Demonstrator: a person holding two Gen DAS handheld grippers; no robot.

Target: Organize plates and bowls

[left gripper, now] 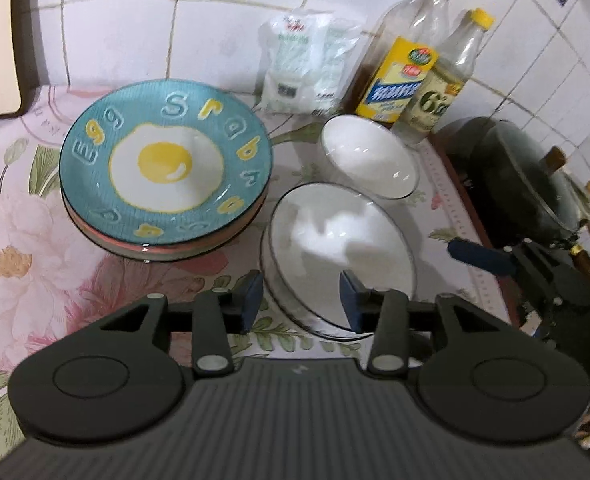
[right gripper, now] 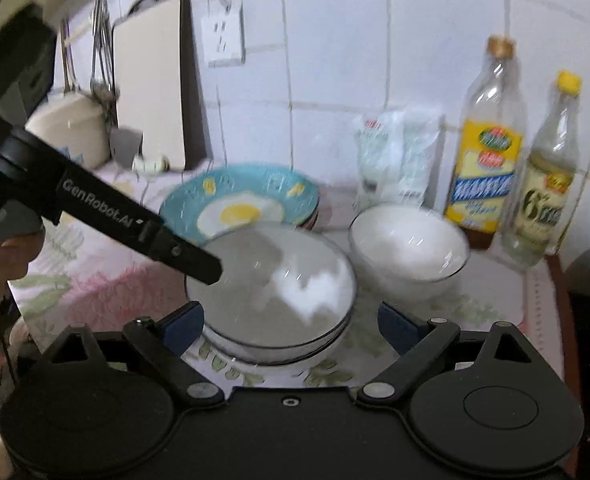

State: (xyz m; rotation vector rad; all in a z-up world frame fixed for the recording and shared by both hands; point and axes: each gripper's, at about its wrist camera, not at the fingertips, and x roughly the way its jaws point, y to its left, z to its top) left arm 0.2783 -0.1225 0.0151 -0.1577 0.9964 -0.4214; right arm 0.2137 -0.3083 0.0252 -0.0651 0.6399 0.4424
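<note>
A wide white bowl with a dark rim stands on the floral cloth, and it seems to sit inside another like it. My left gripper is open, with its blue pads on either side of the bowl's near left rim and not pressing on it. My right gripper is wide open just in front of the same bowl, holding nothing. A smaller white bowl sits behind it to the right. A blue fried-egg plate tops a stack of plates on the left.
Two oil bottles and a white bag stand against the tiled wall. A dark wok with a glass lid sits at the right edge. A cutting board and a utensil pot stand at the back left.
</note>
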